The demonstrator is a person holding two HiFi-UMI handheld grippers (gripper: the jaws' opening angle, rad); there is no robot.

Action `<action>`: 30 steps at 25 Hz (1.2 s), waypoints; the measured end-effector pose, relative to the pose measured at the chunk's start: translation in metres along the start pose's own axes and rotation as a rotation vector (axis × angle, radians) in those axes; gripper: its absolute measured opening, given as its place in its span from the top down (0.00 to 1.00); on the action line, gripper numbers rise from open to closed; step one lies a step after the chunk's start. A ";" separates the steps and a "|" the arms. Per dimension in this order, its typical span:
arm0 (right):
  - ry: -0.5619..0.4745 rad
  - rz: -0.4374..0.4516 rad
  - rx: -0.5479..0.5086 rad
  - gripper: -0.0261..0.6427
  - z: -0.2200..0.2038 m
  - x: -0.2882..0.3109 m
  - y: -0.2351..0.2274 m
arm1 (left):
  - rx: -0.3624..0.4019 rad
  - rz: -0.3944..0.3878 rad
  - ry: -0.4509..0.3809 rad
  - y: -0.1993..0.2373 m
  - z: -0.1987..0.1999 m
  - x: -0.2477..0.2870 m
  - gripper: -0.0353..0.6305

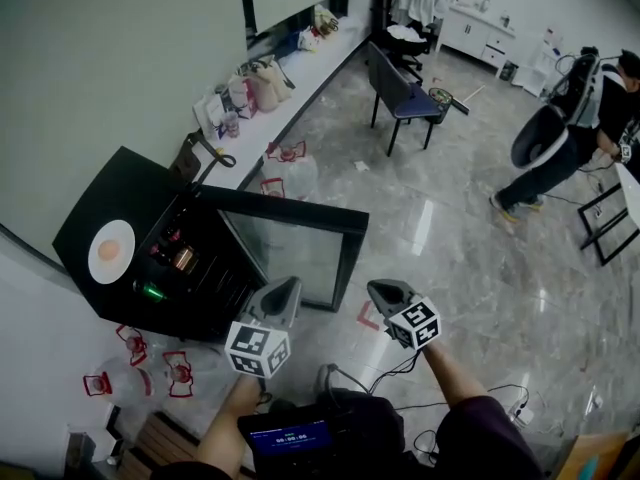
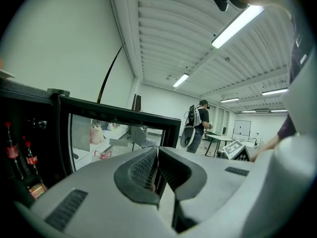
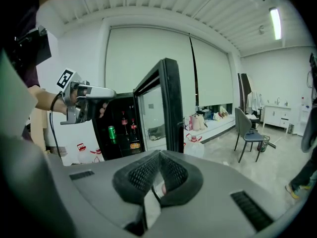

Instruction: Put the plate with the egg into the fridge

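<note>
Left gripper (image 1: 285, 293), a grey two-jaw unit with a square-marker cube: jaws closed tip to tip, nothing between them. Right gripper (image 1: 384, 292), same build: jaws also together and empty. They are held side by side in front of the person, apart from each other, touching nothing. Just beyond them a small black fridge (image 1: 120, 193) stands on the floor against the white wall. Its black-framed glass door (image 1: 300, 246) is swung wide open toward the grippers. The shelves inside hold red-capped dark bottles (image 2: 11, 148) and a green can (image 1: 150, 290). The white round plate (image 1: 118, 268) with the brownish egg (image 1: 108, 251) sits on the fridge's top, not inside. Clear jugs with red handles (image 1: 178, 371) stand on the floor beside the fridge. Farther out is a dark blue chair (image 1: 405, 98) on the glossy grey floor, then a person in dark clothes (image 1: 570, 143) near a table at far right.
</note>
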State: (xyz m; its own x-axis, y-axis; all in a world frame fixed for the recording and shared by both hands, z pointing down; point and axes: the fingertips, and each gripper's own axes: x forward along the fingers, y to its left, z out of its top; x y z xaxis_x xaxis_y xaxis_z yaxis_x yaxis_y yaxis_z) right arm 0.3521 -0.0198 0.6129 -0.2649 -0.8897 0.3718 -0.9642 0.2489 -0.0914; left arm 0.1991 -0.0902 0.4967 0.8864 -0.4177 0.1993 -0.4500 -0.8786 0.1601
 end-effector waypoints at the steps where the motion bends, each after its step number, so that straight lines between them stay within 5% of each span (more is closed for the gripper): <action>1: -0.012 -0.002 0.003 0.95 0.005 0.000 0.003 | 0.007 0.006 -0.005 0.001 0.003 -0.002 0.93; 10: -0.100 0.046 0.006 0.95 0.056 0.034 0.061 | 0.012 0.137 -0.041 0.048 0.017 -0.051 0.93; 14: -0.103 0.081 -0.023 0.95 0.073 0.055 0.087 | 0.043 0.257 -0.052 0.086 0.029 -0.091 0.93; 21: -0.097 0.153 -0.046 0.95 0.081 0.095 0.132 | -0.010 0.512 -0.113 0.171 0.044 -0.178 0.93; 25: -0.091 0.181 -0.062 0.95 0.088 0.115 0.156 | 0.139 0.615 -0.072 0.199 0.061 -0.217 0.93; 30: -0.084 0.200 -0.064 0.95 0.086 0.128 0.172 | 0.574 0.726 0.159 0.223 0.085 -0.238 0.93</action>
State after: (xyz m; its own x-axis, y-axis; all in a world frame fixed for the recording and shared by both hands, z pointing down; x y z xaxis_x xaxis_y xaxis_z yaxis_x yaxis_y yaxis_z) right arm 0.1511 -0.1235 0.5648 -0.4531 -0.8484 0.2737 -0.8906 0.4446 -0.0959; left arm -0.1028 -0.2070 0.4028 0.3649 -0.9093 0.2002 -0.7273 -0.4126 -0.5485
